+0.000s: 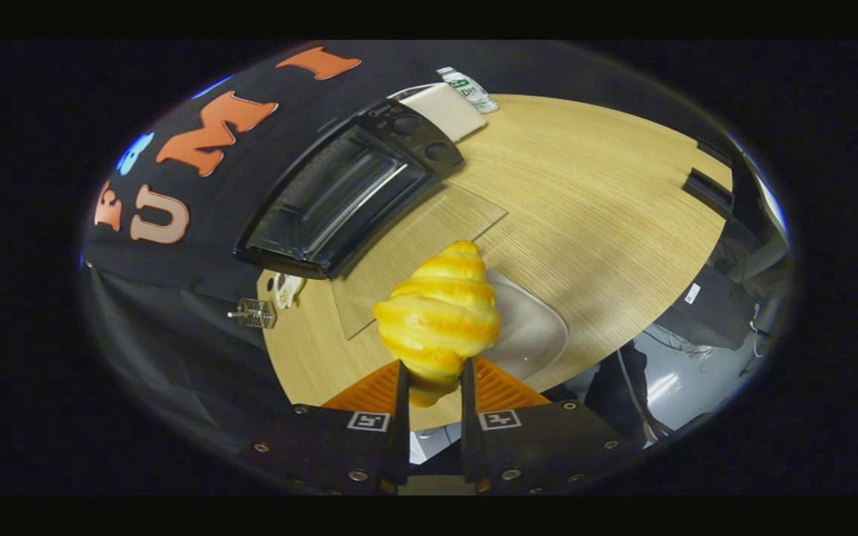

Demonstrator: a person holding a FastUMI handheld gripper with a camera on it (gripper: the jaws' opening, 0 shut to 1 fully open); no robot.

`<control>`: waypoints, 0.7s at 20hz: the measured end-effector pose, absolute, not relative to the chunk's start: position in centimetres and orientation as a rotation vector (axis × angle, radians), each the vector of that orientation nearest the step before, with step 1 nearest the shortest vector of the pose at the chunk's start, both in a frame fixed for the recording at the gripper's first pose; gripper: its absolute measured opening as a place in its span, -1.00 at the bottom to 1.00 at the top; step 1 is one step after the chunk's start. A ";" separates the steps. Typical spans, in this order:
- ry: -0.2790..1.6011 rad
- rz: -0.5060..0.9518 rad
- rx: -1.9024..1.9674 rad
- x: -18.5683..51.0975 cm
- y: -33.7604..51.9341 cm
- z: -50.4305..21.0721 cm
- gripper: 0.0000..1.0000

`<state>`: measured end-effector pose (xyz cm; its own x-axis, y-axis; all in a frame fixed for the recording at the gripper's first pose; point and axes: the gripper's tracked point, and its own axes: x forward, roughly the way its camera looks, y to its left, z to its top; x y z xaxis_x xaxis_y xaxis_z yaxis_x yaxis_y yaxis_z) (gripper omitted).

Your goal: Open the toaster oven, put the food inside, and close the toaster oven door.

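Gripper: my gripper [433,372] sat at the bottom centre of the frame, its two fingers [401,387] pointing up into the scene.
Jaws: drawn in close and pinching the lower end of the food, one finger pressed on each side of it.
Food: a glossy golden-yellow croissant [440,316], ridged in bands, stood tip-up in my grip at the centre of the frame, lifted off the surface as far as I could judge.
Plate: a pale, translucent oval plate [537,335] lay on the table just behind and to the right of the croissant, partly hidden by it.
Toaster oven: a black toaster oven [347,193] with two round knobs on its right panel lay in the upper left of the frame, beyond the croissant and against the booth wall.
Door: its clear glass door [429,238] was swung down flat over the table, reaching from the oven's mouth towards the croissant, so I looked straight into the dark cavity.
Table: a light wood-grain tabletop [608,216] filled the middle and right of the frame.
Behind the oven: a cream flat box [447,112] sat just right of the oven, with a small white bottle with a green label [470,89] beside it at the top of the frame.
Left edge: a small clear ridged object [256,313] rested at the table's left corner; I could not tell what it was.
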<state>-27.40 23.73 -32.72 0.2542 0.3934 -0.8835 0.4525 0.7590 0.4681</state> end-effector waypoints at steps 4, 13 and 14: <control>1.261 0.042 0.808 -24.5 24.4 -32.3 -0.43; 1.166 0.116 0.800 -15.5 26.2 -35.0 -0.43; 1.176 0.120 0.814 -14.5 26.8 -35.5 -0.43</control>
